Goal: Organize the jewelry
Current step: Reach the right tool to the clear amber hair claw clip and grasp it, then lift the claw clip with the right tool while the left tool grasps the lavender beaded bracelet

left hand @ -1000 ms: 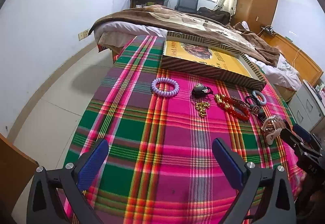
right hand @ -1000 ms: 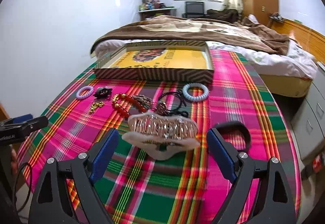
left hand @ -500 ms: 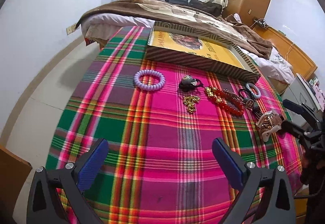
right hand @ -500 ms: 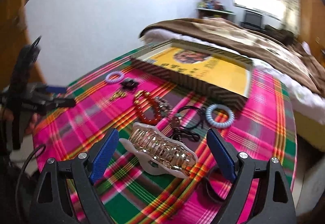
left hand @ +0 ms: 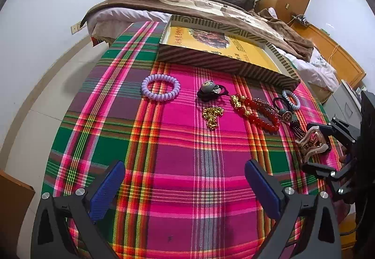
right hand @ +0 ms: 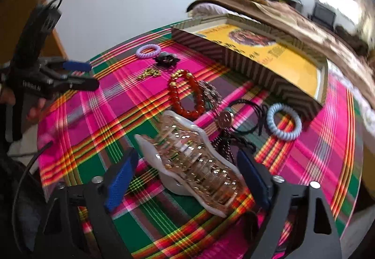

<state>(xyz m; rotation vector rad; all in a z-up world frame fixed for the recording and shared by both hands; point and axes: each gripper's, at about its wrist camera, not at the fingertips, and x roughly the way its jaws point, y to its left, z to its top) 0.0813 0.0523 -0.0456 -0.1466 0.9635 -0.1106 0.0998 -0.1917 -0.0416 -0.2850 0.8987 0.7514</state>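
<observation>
In the right wrist view the right gripper (right hand: 187,177) fills the bottom of the frame with its blue-padded fingers (right hand: 120,175) spread wide, one on either side of a large hair claw clip (right hand: 192,162); the clip lies slantwise between them on the plaid cloth (right hand: 316,165), and neither pad can be seen pressing it, so nothing is gripped. Above the clip, towards the centre, sits a red bead bracelet (right hand: 187,94), with a black cord with a round pendant (right hand: 239,116) to its right and a pale blue coil hair tie (right hand: 284,121) further right. A lilac coil hair tie (right hand: 148,51), a small dark hair tie with a charm (right hand: 166,59) and a gold chain (right hand: 148,73) lie in the upper middle. The striped box lid with a yellow inside (right hand: 246,64) runs across the upper right. In the left wrist view the left gripper (left hand: 185,188) sits at the bottom, its fingers (left hand: 106,189) wide apart over bare cloth and holding nothing. The lilac tie (left hand: 160,87) is left of centre, the dark tie (left hand: 209,93) and gold chain (left hand: 212,116) near the middle, the red bracelet (left hand: 257,112) to the right, and the clip (left hand: 313,144) at the right edge between the other gripper's fingers. The box lid (left hand: 222,62) lies across the upper middle, with a bed (left hand: 187,3) behind it
</observation>
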